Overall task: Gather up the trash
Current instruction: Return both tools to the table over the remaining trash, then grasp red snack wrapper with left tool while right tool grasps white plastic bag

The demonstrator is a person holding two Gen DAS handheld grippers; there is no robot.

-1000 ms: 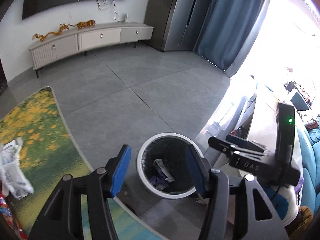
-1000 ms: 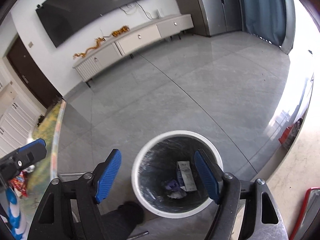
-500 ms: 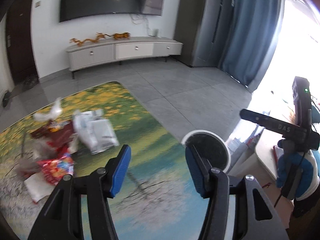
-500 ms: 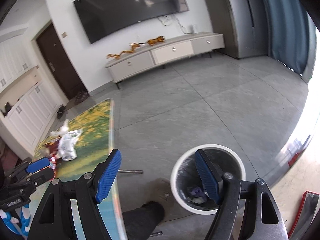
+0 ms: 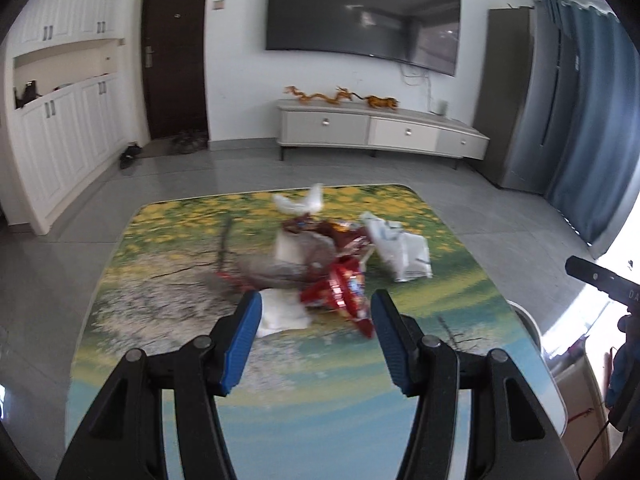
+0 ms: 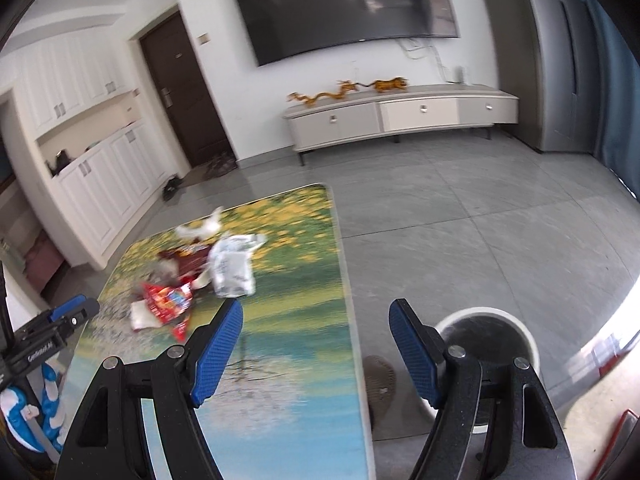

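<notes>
Both of your grippers are empty. The left gripper (image 5: 316,324) has its jaws spread with nothing between them, aimed down at the trash pile (image 5: 320,264) in the middle of the counter (image 5: 460,280), which suggests you are lining up for the next pick. The right gripper (image 6: 316,340) is spread too, hanging over the counter's right edge, between the pile and the bin (image 6: 528,344) on the floor just beside the counter. That keeps it near the drop point while the other hand reaches.

The pile sits well forward of both grippers: a red snack wrapper (image 5: 344,284) nearest you, a white crumpled sheet (image 5: 280,312) just left of it, and a white plastic bag (image 5: 404,252) to the right. The middle of the heap is smeared by motion blur, so you cannot tell how many pieces are there or which overlap. The bin's inside is dark and half hidden behind your right jaw, and its contents cannot be made out.
</notes>
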